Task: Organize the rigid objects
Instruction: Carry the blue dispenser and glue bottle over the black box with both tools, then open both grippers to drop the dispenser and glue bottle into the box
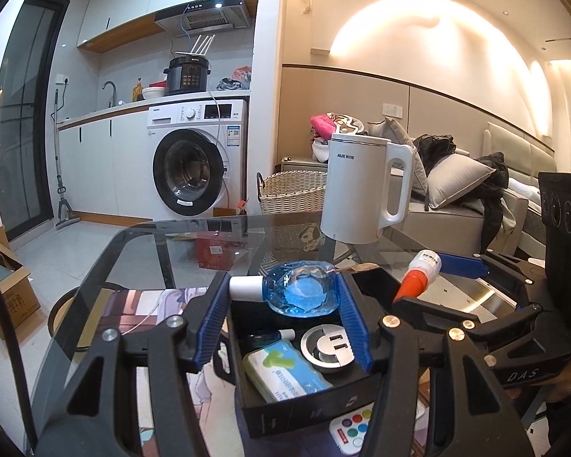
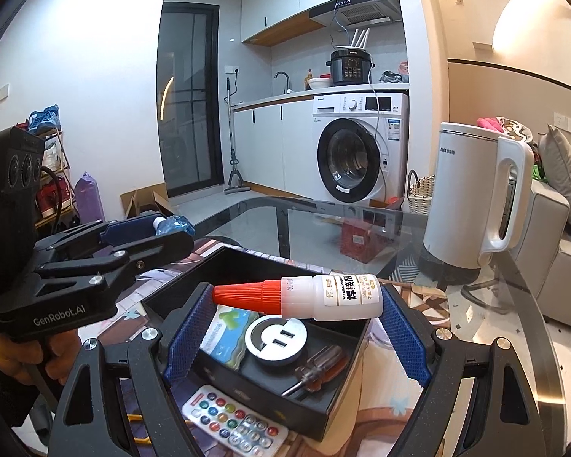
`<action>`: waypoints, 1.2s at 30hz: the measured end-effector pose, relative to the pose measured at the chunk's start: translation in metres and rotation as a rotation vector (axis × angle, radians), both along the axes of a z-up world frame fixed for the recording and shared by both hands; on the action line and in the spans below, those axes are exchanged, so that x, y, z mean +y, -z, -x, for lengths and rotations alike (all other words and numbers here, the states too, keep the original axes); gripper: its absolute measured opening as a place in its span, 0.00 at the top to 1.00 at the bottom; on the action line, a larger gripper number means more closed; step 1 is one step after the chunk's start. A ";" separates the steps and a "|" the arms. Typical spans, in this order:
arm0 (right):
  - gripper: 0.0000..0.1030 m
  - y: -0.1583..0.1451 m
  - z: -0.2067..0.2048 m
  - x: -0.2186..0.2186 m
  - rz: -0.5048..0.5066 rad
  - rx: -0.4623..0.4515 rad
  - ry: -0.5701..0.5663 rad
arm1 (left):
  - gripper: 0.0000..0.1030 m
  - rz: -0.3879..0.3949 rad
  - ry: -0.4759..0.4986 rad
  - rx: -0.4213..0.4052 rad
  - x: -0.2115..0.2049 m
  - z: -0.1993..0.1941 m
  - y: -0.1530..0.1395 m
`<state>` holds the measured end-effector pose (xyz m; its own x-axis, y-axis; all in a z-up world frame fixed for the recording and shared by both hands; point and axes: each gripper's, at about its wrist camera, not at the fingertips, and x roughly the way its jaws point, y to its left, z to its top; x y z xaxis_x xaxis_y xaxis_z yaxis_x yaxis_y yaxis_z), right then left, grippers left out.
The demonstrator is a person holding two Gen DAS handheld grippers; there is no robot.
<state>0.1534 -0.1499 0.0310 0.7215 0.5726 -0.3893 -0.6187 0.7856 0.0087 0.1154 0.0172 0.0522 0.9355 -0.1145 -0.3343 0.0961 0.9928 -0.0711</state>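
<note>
My left gripper (image 1: 285, 285) is shut on a clear blue bottle (image 1: 300, 293) with a white cap, held sideways between the blue pads just above an open black box (image 1: 304, 411). My right gripper (image 2: 297, 297) is shut on a white glue bottle (image 2: 342, 297) with an orange-red nozzle, gripped end to end over the same box (image 2: 255, 375). In the box lie a green-blue packet (image 2: 228, 333), a round silver USB socket (image 2: 276, 339) and a screwdriver (image 2: 319, 365). Each wrist view shows the other gripper (image 1: 422, 282) (image 2: 171, 228) beside it, with its bottle.
The box sits on a printed mat on a glass table (image 1: 194, 243). A white kettle (image 2: 472, 198) stands at the far right of the table. A remote control (image 2: 232, 422) with coloured buttons lies in front of the box. A person's hand holds each gripper handle.
</note>
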 end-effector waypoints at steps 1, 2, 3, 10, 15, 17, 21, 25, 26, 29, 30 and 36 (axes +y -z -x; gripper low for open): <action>0.16 0.001 -0.002 0.000 -0.006 -0.005 -0.003 | 0.46 0.002 -0.001 -0.004 0.000 -0.002 0.000; 0.16 0.002 -0.003 0.001 -0.010 -0.008 -0.005 | 0.46 0.002 -0.005 -0.007 0.000 -0.004 0.001; 0.16 0.003 -0.005 0.002 -0.010 -0.009 -0.008 | 0.46 0.001 -0.009 -0.004 -0.001 -0.008 0.002; 0.16 0.010 -0.016 0.011 0.013 0.003 -0.020 | 0.46 0.001 -0.024 0.015 0.000 -0.018 0.011; 0.16 0.014 -0.022 0.014 0.040 0.007 -0.024 | 0.46 -0.003 -0.026 0.022 -0.004 -0.022 0.016; 0.16 0.016 -0.024 0.014 0.045 0.004 -0.020 | 0.46 -0.004 -0.026 0.022 -0.005 -0.024 0.017; 0.16 0.018 -0.029 0.015 0.046 0.010 -0.021 | 0.46 -0.008 -0.028 0.026 -0.005 -0.026 0.020; 0.16 0.020 -0.032 0.020 0.067 0.009 -0.024 | 0.46 -0.003 -0.035 0.034 -0.004 -0.033 0.022; 0.16 0.020 -0.033 0.020 0.069 0.011 -0.027 | 0.46 -0.003 -0.036 0.035 -0.004 -0.033 0.023; 0.16 0.021 -0.035 0.022 0.078 0.027 -0.035 | 0.46 0.001 -0.041 0.044 -0.002 -0.034 0.025; 0.16 0.022 -0.036 0.023 0.080 0.031 -0.037 | 0.46 0.001 -0.043 0.045 -0.002 -0.034 0.025; 0.16 0.025 -0.045 0.025 0.084 0.061 -0.051 | 0.46 0.001 -0.051 0.056 -0.002 -0.036 0.027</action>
<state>0.1979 -0.1253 0.0063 0.6662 0.5709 -0.4798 -0.6579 0.7529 -0.0175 0.1512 0.0152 0.0250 0.9199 -0.0676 -0.3862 0.0412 0.9962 -0.0763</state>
